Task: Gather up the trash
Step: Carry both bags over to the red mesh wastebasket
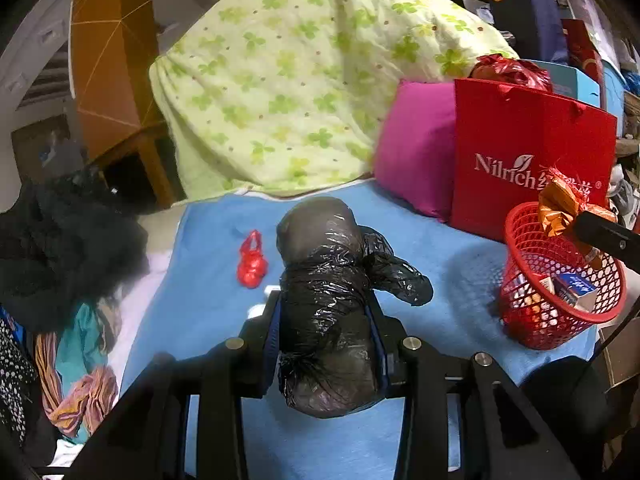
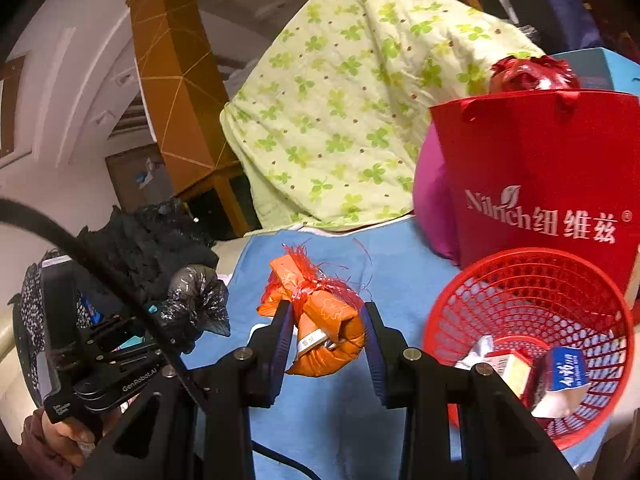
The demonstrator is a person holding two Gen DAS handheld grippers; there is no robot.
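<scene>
My left gripper [image 1: 326, 304] is shut on a bulky black plastic bag [image 1: 324, 280], lifted above the blue blanket [image 1: 208, 304]. In the right wrist view my right gripper [image 2: 326, 312] is shut on an orange wrapped bundle tied with red string [image 2: 320, 320], also raised off the blanket [image 2: 344, 420]. The red mesh basket [image 2: 532, 332] stands to the right with cartons and wrappers inside. It shows in the left wrist view too, as the basket [image 1: 560, 280] under the orange bundle [image 1: 560, 208]. A small red knotted bag [image 1: 252, 260] lies on the blanket left of the black bag.
A green clover-print quilt [image 1: 288, 80] is piled behind, with a magenta pillow [image 1: 420, 148] and a red Nilrich paper bag [image 1: 532, 160] at the right. Dark and patterned clothes [image 1: 60, 248] lie at the left edge. A hand [image 2: 60, 440] holds the left gripper.
</scene>
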